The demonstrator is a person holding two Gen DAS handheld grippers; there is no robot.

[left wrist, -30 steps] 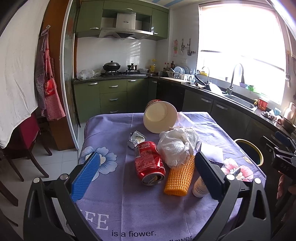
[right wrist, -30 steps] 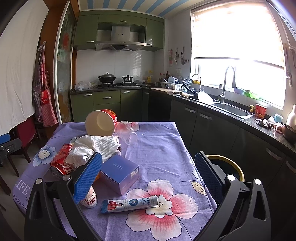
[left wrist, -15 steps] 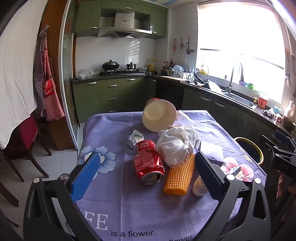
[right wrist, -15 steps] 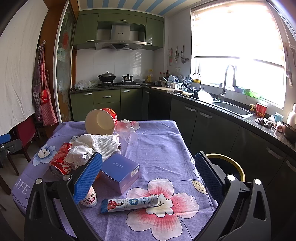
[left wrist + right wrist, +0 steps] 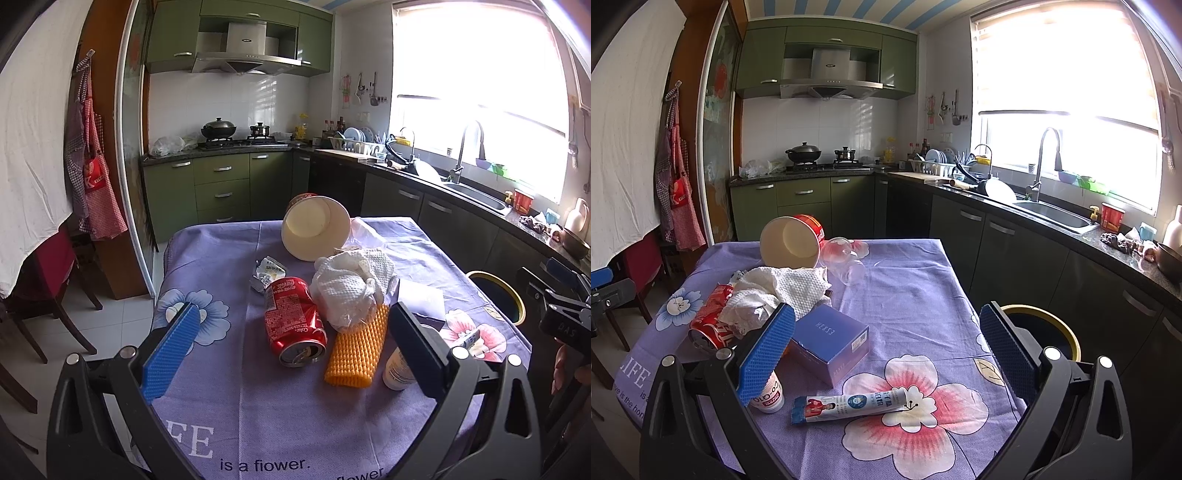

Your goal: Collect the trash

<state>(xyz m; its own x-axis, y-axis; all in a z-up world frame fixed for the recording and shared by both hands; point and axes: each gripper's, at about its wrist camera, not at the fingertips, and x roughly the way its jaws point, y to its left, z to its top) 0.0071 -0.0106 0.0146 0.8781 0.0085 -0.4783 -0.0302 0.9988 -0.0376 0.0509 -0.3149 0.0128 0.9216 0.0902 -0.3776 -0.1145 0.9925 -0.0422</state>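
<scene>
Left gripper [image 5: 291, 347] spread over can [image 5: 293, 321], right gripper [image 5: 886, 350] spread, empty, box [image 5: 827, 341] at 10 o'clock, bin [image 5: 1067, 332] at 2

My left gripper's pad is covering part of the small white bottle [image 5: 397, 367], and my right gripper's pad is hiding its upper half [image 5: 768, 397] too. The crumpled paper towel [image 5: 783, 290] is burying most of the red can [image 5: 711, 325]. The table's edge is cutting off the bin [image 5: 1047, 332].
</scene>
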